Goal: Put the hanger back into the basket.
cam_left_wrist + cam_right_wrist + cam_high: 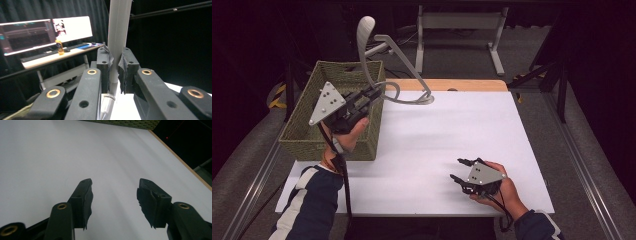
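left claw (115,66): clamped on grey hanger (371,55), held above wicker basket (302,131) | right claw (113,202): apart, idle over table (452,130) | step: likely lowering hanger into basket; next: release.

The right gripper (113,202) points out over a white table top (50,157), its two black jaws spread wide apart with nothing between them. Worn black padding lines the inner face of each jaw. At the far edge sits a strip of green woven basket (125,123).
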